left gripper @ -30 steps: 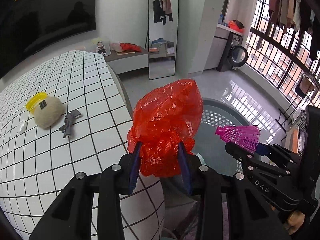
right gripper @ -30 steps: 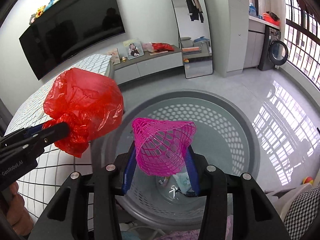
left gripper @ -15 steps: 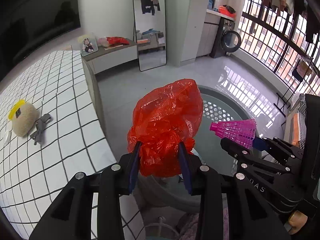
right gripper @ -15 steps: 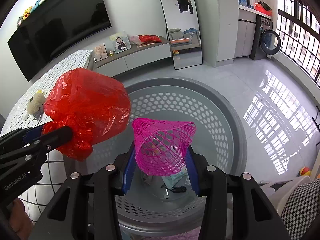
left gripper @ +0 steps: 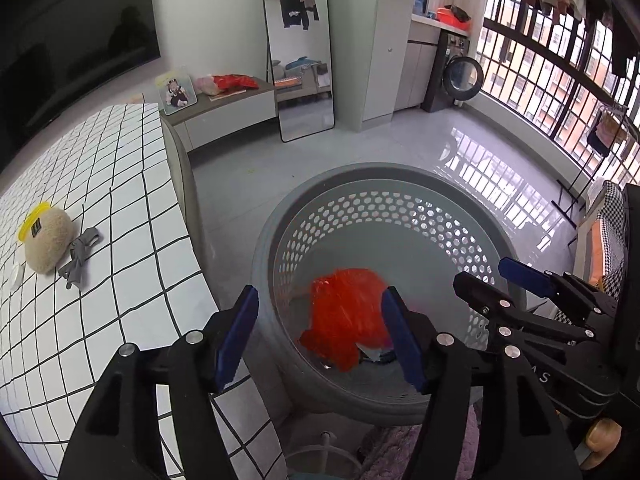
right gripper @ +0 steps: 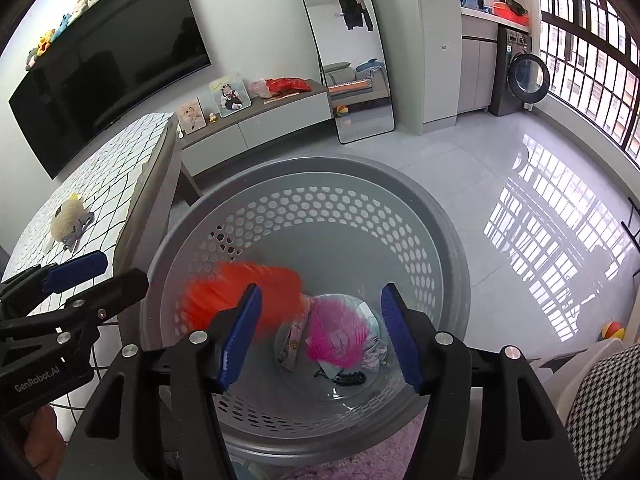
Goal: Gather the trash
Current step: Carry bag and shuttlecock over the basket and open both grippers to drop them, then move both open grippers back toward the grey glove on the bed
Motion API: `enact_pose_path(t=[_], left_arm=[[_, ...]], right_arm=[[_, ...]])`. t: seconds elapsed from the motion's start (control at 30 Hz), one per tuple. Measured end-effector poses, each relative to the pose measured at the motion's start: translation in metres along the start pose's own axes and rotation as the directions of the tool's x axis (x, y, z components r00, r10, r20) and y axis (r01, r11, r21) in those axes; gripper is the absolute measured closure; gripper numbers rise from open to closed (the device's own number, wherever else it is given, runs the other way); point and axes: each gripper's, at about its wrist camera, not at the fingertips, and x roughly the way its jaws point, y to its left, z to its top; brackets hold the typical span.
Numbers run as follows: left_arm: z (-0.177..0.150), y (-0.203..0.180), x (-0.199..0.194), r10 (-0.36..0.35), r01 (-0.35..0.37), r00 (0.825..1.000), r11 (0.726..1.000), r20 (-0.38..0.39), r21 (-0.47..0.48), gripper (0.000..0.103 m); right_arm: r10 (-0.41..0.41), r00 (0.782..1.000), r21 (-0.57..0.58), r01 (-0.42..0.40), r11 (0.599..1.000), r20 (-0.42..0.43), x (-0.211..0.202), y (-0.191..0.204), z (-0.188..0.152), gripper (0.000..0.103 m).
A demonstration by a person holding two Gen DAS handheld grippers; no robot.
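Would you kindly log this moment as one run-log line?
left gripper: just opened, empty | right gripper: just opened, empty | red bag, pink shuttlecock: dropped into grey basket

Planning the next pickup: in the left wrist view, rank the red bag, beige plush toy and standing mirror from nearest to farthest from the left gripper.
1. Red bag: in the basket, below the left gripper.
2. Beige plush toy: left, on the checked table.
3. Standing mirror: against the far wall.
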Motion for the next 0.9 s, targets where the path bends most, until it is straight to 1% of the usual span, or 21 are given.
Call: enact_pose_path(t=[0.4, 0.47, 0.57, 0.7, 0.77, 0.9], left_arm=[[-0.006, 0.003, -0.011, 0.047, -0.046, 0.998, 0.999, 0.035, -0.014, 0.025], [-0.007, 0.004, -0.013, 0.056, -0.055, 0.998, 0.998, 0.042, -0.019, 0.02], [-0.008, 0.006, -0.017, 0.066, -0.064, 0.996, 0.998, 0.052, -0.029, 0.015], [-0.011, 0.011, -0.023, 0.089, -0.086, 0.994, 0.995, 0.067, -0.042, 0.011], [-0.012, 0.014, -0.027, 0.109, -0.106, 0.991, 0.993, 0.076, -0.045, 0.009], [-0.015, 0.023, -0.035, 0.134, -0.129, 0.986, 0.99, 0.095, -0.057, 0.008]], right_arm=[[-0.001, 1.0, 0.014, 0.0, 1.0, 0.03, -0.011, 0.002, -0.009, 0.035], [0.0, 0.999, 0.012, 0.0, 1.0, 0.042, -0.014, 0.003, -0.011, 0.032], [0.0, 0.999, 0.006, -0.001, 1.0, 0.052, -0.016, 0.008, -0.012, 0.031], [-0.002, 0.998, -0.001, 0.002, 1.0, 0.063, -0.02, 0.014, -0.014, 0.029], [-0.002, 0.997, -0.002, 0.002, 1.0, 0.075, -0.022, 0.018, -0.016, 0.026], [0.014, 0.996, -0.005, -0.014, 1.0, 0.083, -0.026, 0.024, -0.018, 0.026]])
